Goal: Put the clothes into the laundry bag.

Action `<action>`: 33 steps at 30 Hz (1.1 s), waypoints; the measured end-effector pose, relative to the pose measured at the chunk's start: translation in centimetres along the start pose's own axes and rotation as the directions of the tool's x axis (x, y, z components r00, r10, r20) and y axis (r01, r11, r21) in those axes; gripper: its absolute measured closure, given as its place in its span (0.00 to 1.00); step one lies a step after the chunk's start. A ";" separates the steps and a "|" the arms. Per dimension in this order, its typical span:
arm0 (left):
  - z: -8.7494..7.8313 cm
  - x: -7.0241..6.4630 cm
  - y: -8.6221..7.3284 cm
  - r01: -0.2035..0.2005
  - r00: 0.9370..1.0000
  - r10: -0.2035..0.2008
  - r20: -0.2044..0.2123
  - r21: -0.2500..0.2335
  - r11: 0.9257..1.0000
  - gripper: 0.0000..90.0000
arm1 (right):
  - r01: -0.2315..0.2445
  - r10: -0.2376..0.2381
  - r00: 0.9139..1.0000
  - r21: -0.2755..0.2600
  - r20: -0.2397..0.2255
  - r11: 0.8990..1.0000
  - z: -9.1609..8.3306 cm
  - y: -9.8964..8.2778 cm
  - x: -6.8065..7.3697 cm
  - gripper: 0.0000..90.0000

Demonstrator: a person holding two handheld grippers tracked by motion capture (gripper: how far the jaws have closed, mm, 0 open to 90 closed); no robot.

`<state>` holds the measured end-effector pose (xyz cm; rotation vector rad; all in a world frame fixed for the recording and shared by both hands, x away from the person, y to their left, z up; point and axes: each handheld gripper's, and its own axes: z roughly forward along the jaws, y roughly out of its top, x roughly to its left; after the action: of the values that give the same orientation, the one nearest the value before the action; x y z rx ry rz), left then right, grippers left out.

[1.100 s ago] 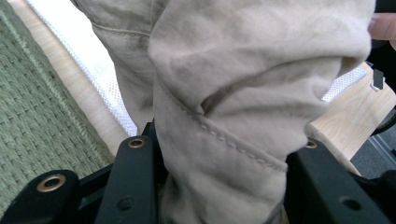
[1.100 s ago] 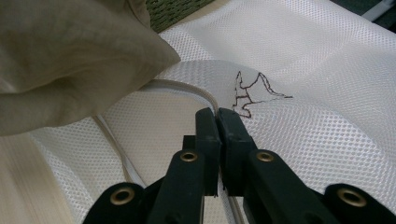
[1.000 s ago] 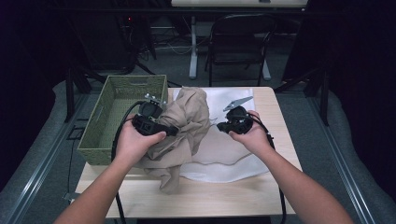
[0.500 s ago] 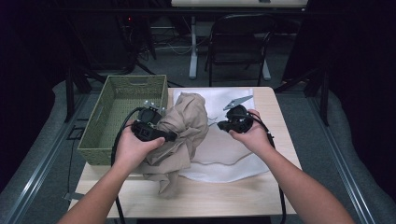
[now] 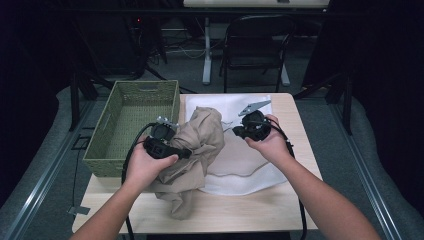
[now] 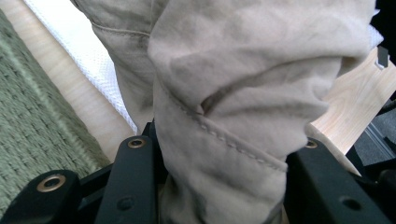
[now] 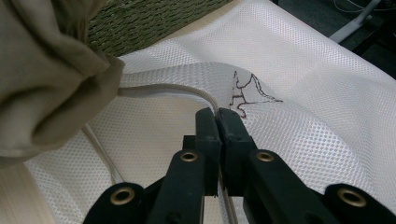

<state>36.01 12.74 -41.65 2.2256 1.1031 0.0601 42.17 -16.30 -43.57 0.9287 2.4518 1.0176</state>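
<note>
A crumpled tan garment (image 5: pixel 200 142) hangs bunched over the table's middle, and its lower end trails to the front edge. My left gripper (image 5: pixel 186 152) is shut on a thick fold of it; in the left gripper view the cloth (image 6: pixel 243 93) fills the gap between the jaws of the left gripper (image 6: pixel 223 143). A white mesh bag (image 5: pixel 240 167) lies flat under and to the right of the garment. My right gripper (image 5: pixel 239 131) is shut on the bag's corded edge and lifts it a little. In the right gripper view the right gripper (image 7: pixel 217 114) pinches that hem beside a dark red scribble (image 7: pixel 247 91).
A green woven basket (image 5: pixel 145 85) stands at the table's left, right next to my left hand. Its weave (image 6: pixel 28 140) shows beside the left jaws. The wooden table (image 5: pixel 240 210) ends just in front of the garment. A black chair (image 5: pixel 255 45) stands beyond the far edge.
My left hand has sunk a little with the garment, so the cloth bunch sits lower and more of it lies on the table. The right hand has kept still.
</note>
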 end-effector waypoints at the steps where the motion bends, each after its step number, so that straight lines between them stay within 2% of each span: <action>1: 0.2 0.0 -0.1 -0.005 1.000 0.005 0.002 0.005 1.000 0.67 | -0.001 0.001 1.000 0.001 0.000 1.000 0.0 0.0 0.0 0.97; 15: 2.3 -0.7 -1.6 -0.005 1.000 0.005 0.023 0.009 1.000 0.67 | -0.002 0.002 1.000 -0.006 -0.002 1.000 0.1 0.1 0.1 0.97; 25: 4.1 -1.5 -2.8 -0.016 0.998 0.015 0.053 0.012 1.000 0.67 | 0.001 -0.001 1.000 -0.010 -0.003 1.000 0.2 0.2 0.3 0.97; 33: 5.5 -2.4 -3.6 -0.048 0.998 0.047 0.052 0.018 0.999 0.67 | -0.001 0.001 1.000 -0.016 -0.002 1.000 0.3 0.3 0.5 0.97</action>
<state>33.67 9.63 -47.51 2.2584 1.0270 0.0117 42.04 -15.65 -43.58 0.9239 2.4416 1.0368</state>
